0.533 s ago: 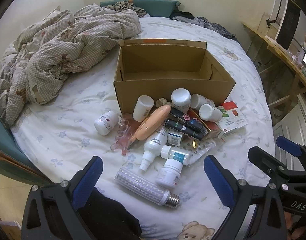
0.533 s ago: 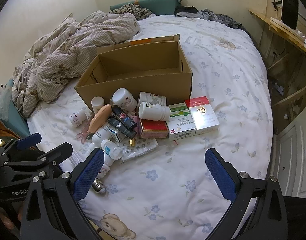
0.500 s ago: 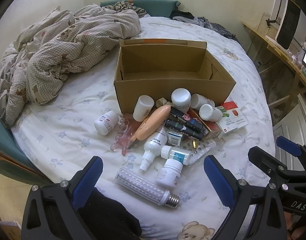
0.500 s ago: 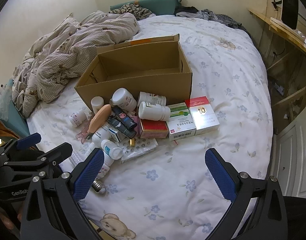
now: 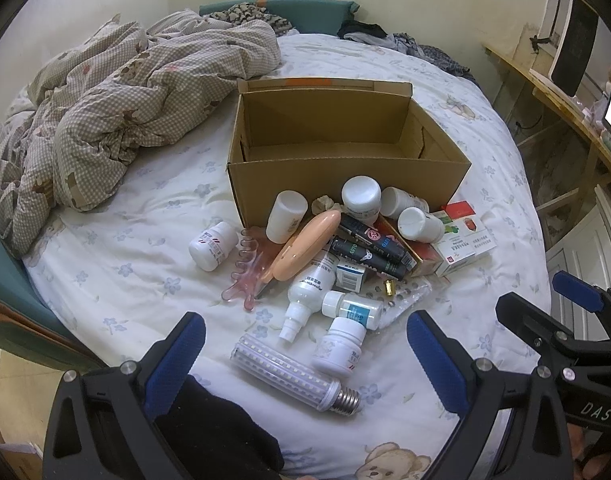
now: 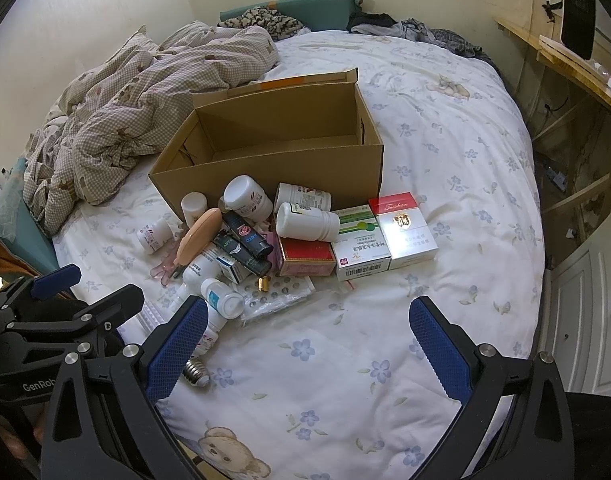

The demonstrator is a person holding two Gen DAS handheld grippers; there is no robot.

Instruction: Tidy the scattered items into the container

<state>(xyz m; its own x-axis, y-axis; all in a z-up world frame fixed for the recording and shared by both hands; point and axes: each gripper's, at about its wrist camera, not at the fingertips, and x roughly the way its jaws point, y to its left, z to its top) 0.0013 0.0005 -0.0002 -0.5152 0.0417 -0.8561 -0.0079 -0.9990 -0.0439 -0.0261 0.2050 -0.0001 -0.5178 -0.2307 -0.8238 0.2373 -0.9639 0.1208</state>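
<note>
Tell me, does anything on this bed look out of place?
Yes. An LED corn bulb and a pink comb-like piece lie among toppled medicine bottles and boxes, all heaped outside the empty cardboard box.

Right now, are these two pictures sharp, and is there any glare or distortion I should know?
Left wrist view: sharp, strong fisheye bending, dark corners, the cardboard box clear. Right wrist view: also sharp and bent at the edges, with glare on the white and red carton; text on the small bottles is too small to read.
</note>
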